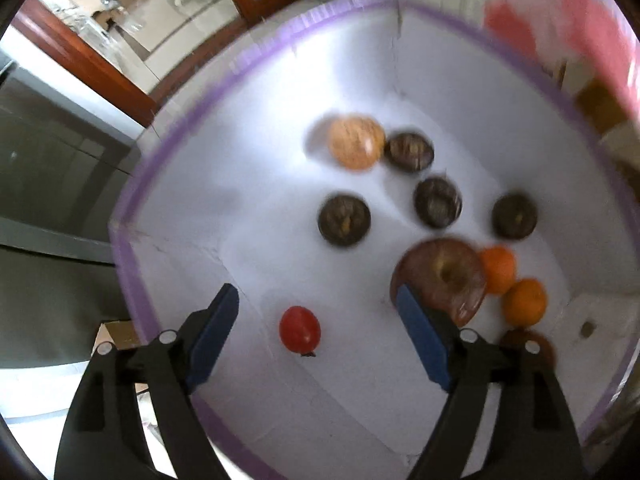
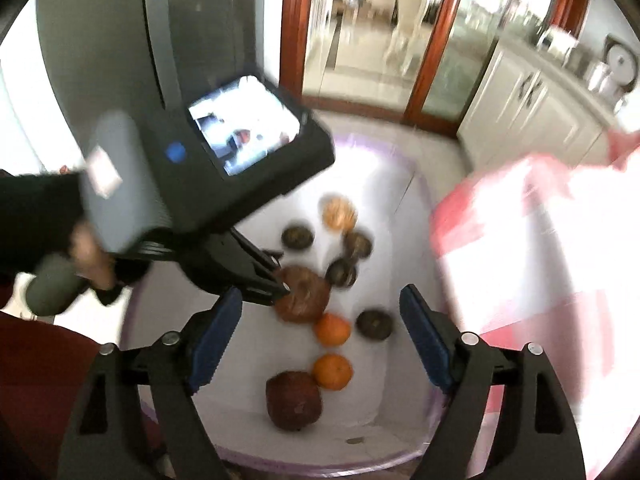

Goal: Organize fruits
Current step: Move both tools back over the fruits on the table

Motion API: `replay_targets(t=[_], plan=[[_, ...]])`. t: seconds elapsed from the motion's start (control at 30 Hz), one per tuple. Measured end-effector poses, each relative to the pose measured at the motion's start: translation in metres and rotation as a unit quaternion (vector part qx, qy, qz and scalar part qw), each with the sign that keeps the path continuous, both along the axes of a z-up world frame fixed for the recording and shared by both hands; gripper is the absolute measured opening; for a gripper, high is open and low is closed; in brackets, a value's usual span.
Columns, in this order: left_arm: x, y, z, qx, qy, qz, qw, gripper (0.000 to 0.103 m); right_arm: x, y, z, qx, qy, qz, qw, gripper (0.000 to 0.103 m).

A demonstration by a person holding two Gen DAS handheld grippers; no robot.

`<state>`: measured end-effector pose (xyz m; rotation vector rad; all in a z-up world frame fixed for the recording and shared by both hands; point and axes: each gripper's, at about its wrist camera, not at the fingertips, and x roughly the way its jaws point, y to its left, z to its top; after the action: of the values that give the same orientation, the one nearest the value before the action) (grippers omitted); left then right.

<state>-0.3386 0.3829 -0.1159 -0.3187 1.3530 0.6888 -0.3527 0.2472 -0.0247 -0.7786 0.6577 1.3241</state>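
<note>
A white box (image 1: 280,92) with a purple rim holds the fruit. In the left wrist view my left gripper (image 1: 318,314) is open over the box floor, with a small red tomato (image 1: 300,329) lying between its fingers. A large red apple (image 1: 442,280) sits by the right finger, with two oranges (image 1: 498,268) (image 1: 525,302) beside it. Several dark round fruits (image 1: 344,220) and a pale orange fruit (image 1: 356,142) lie farther in. My right gripper (image 2: 322,314) is open above the box, over an orange (image 2: 333,371) and a dark red fruit (image 2: 294,400). The left gripper's body (image 2: 224,208) reaches in from the left.
A pink and white cloth or bag (image 2: 540,260) lies to the right of the box and shows at the top right of the left wrist view (image 1: 580,28). Wooden-framed glass doors (image 2: 360,32) and white cabinets (image 2: 532,112) stand behind. A grey appliance (image 2: 120,40) is at left.
</note>
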Motion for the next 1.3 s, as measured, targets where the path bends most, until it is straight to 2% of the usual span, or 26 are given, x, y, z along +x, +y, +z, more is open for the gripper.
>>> replay_targets(t=[0.1, 0.17, 0.23, 0.27, 0.37, 0.4, 0.47, 0.57, 0.67, 0.8, 0.93, 1.0, 1.03, 1.07, 1.13, 1.2, 1.3], plan=[[0.003, 0.006, 0.030, 0.009, -0.038, 0.013, 0.9991, 0.082, 0.003, -0.025, 0.050, 0.077, -0.007, -0.012, 0.997, 0.084], [0.005, 0.006, 0.053, 0.007, -0.080, 0.020, 0.9966, 0.082, 0.011, -0.052, 0.091, 0.150, -0.004, -0.024, 0.988, 0.087], [-0.001, 0.003, 0.082, -0.005, -0.152, 0.025, 0.9880, 0.082, 0.021, -0.074, 0.114, 0.193, -0.005, -0.042, 0.980, 0.087], [0.000, 0.000, 0.097, -0.008, -0.188, 0.028, 0.9818, 0.085, 0.029, -0.087, 0.125, 0.212, -0.007, -0.056, 0.976, 0.087], [-0.004, -0.011, 0.139, 0.021, -0.307, 0.041, 0.9505, 0.101, 0.056, -0.129, 0.145, 0.259, -0.022, -0.114, 0.959, 0.087], [-0.003, -0.021, 0.158, 0.041, -0.350, 0.042, 0.9350, 0.101, 0.067, -0.143, 0.149, 0.267, -0.028, -0.136, 0.954, 0.087], [0.012, -0.047, 0.183, 0.058, -0.388, 0.010, 0.9198, 0.101, 0.092, -0.172, 0.151, 0.276, -0.047, -0.189, 0.941, 0.087], [0.057, -0.083, 0.208, 0.036, -0.403, -0.066, 0.9122, 0.101, 0.133, -0.222, 0.153, 0.285, -0.063, -0.271, 0.917, 0.087], [0.107, -0.131, 0.219, 0.004, -0.397, -0.145, 0.9066, 0.101, 0.177, -0.262, 0.146, 0.291, -0.064, -0.332, 0.895, 0.087], [0.171, -0.206, 0.217, -0.045, -0.386, -0.230, 0.8921, 0.101, 0.231, -0.311, 0.134, 0.299, -0.061, -0.405, 0.862, 0.087], [0.226, -0.274, 0.221, -0.044, -0.391, -0.288, 0.8734, 0.101, 0.266, -0.368, 0.119, 0.326, -0.035, -0.471, 0.819, 0.087], [0.246, -0.308, 0.217, -0.034, -0.393, -0.302, 0.8677, 0.101, 0.272, -0.394, 0.108, 0.354, -0.012, -0.495, 0.794, 0.087], [0.256, -0.317, 0.217, -0.029, -0.393, -0.305, 0.8671, 0.101, 0.277, -0.406, 0.102, 0.368, 0.003, -0.508, 0.779, 0.087], [0.272, -0.329, 0.213, -0.025, -0.389, -0.306, 0.8682, 0.101, 0.283, -0.415, 0.097, 0.373, 0.015, -0.517, 0.770, 0.087], [0.300, -0.348, 0.206, -0.023, -0.377, -0.301, 0.8758, 0.101, 0.293, -0.427, 0.090, 0.369, 0.029, -0.540, 0.756, 0.087], [0.330, -0.360, 0.192, -0.024, -0.369, -0.286, 0.8840, 0.101, 0.291, -0.434, 0.092, 0.379, 0.026, -0.552, 0.743, 0.087], [0.362, -0.372, 0.184, -0.025, -0.370, -0.259, 0.8916, 0.101, 0.285, -0.445, 0.095, 0.390, 0.011, -0.571, 0.722, 0.087]])
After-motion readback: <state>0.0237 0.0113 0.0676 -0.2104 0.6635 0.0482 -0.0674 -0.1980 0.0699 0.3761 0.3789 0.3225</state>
